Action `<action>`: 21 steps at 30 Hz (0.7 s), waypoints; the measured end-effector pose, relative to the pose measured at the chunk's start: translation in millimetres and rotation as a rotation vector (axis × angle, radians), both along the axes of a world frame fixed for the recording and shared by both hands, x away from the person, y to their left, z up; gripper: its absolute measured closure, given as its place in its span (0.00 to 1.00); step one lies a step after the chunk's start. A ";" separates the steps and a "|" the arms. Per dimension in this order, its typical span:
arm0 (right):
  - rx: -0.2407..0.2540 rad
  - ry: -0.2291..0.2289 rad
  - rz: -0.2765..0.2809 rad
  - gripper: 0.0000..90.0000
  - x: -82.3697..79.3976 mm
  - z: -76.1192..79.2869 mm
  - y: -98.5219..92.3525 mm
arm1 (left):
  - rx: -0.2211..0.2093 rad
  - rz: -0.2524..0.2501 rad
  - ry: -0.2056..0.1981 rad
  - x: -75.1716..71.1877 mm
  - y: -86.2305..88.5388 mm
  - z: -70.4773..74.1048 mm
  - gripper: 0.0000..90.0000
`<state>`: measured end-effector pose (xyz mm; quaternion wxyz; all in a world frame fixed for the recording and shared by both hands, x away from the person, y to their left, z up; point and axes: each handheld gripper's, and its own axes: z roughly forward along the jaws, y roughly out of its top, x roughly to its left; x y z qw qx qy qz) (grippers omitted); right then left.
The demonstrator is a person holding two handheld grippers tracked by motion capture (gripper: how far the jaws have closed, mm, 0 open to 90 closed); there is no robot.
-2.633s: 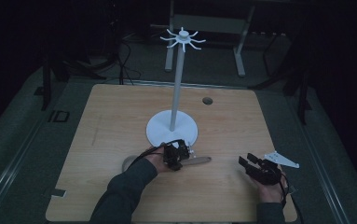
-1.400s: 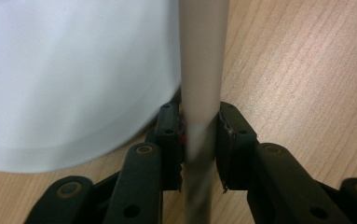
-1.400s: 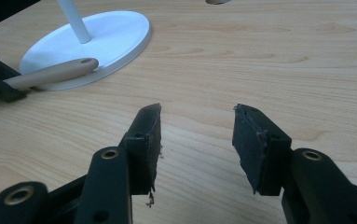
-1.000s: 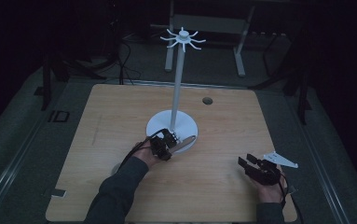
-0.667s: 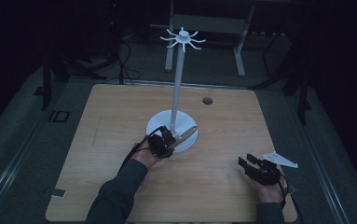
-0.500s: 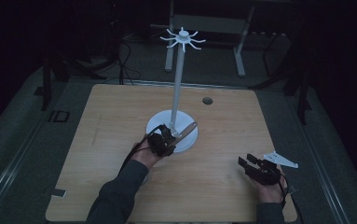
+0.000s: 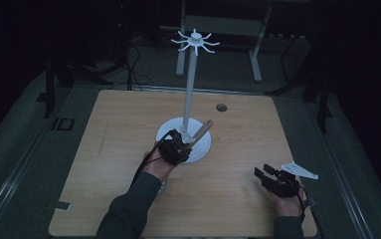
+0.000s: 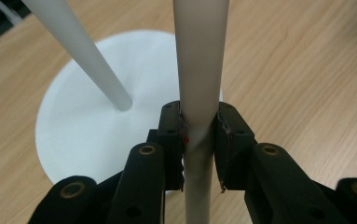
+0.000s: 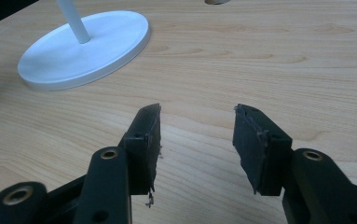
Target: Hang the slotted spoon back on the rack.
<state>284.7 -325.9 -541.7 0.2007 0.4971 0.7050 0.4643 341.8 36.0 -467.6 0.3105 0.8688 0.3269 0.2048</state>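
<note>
- Dark floor and cables ring a pale wooden table (image 7: 103, 164), lit well enough to read only around its middle.
- On that table stands a white stand: round base (image 7: 198, 149), tall pole (image 7: 191, 89), and a crown of hooks (image 7: 195, 41) at the top.
- The left gripper (image 7: 180, 147) is clamped on a long beige utensil handle (image 8: 199, 70); in the left gripper view the pads (image 8: 223, 140) press it from both sides, with the handle running up between them.
- Compared with the earliest high view, where that utensil lay flat on the wood just beside the base, it is now off the table, tilted up and to the right over the base, its free end (image 7: 205, 127) close by the pole.
- Over the last second the left hand has carried it a little higher.
- My reading: the pickup is done and the lift toward the hooks has begun, but those sit far above, so most of the climb remains.
- What the other end of the utensil looks like, or whether it has a hanging hole, I cannot tell.
- The right gripper (image 7: 265, 174) rests low near the table's front right, jaws apart with only bare wood between them (image 9: 195, 135), as in the earlier views.
</note>
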 end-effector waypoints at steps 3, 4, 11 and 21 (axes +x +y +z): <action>0.000 -0.001 -0.001 0.57 0.0 0.0 -0.4 | -0.036 0.019 -0.020 -2.4 -0.2 4.5 0.83; 0.000 -0.002 -0.002 0.57 0.0 0.1 -0.6 | -0.053 0.026 -0.029 -3.2 -0.3 5.7 0.83; 0.000 -0.001 -0.003 0.57 0.0 0.0 -0.5 | -0.139 0.042 -0.046 -6.6 0.7 13.3 0.83; 0.003 0.006 -0.004 0.56 -0.1 -0.4 -0.3 | -0.218 0.049 -0.053 -7.0 6.2 17.0 0.83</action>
